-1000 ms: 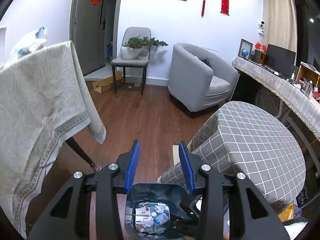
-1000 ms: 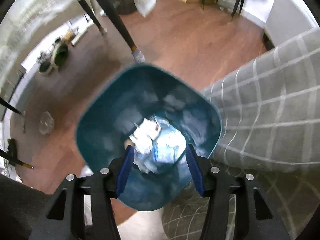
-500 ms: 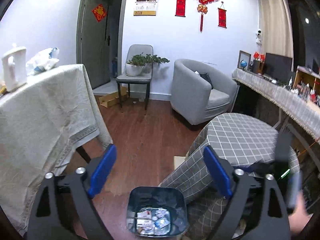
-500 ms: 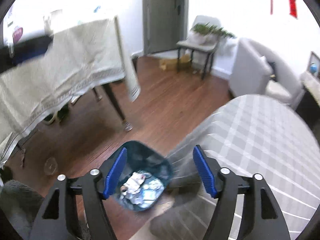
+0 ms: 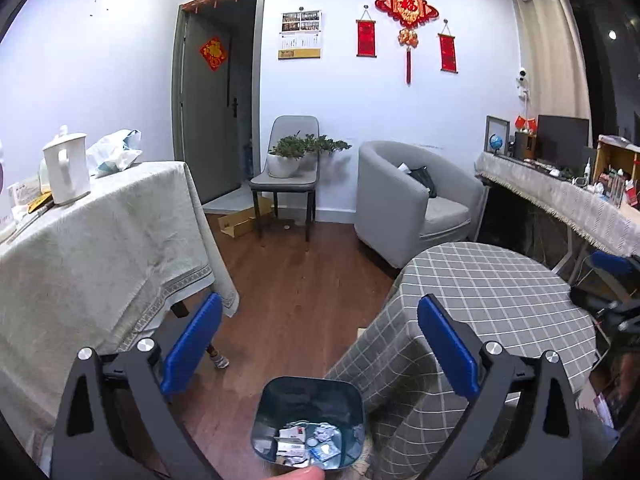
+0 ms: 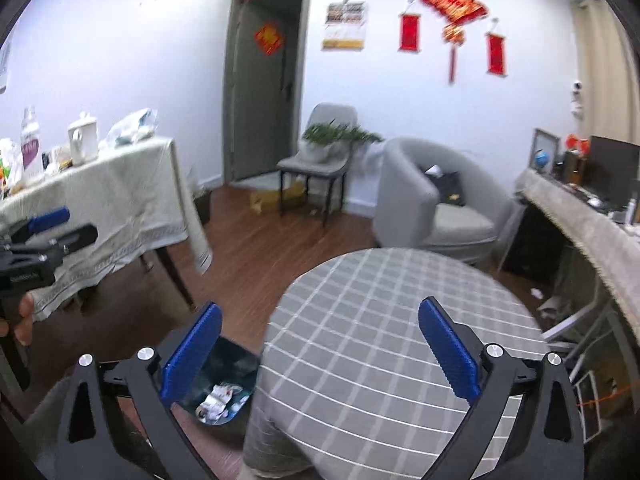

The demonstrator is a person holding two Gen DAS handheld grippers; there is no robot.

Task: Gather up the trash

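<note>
Both the left tongs [image 5: 318, 344] and the right tongs [image 6: 320, 346] are spread wide and hold nothing. The trash [image 5: 306, 446] lies in the bin [image 5: 308, 392] on the floor just beside the checked table [image 6: 400, 320], whose top looks bare, so collecting seems largely done, though the blur could hide scraps.

- I see the dark teal trash bin [image 5: 308, 424] standing upright on the wooden floor, near, its mouth open.
- Crumpled white papers and wrappers [image 5: 306, 444] lie at its bottom.
</note>
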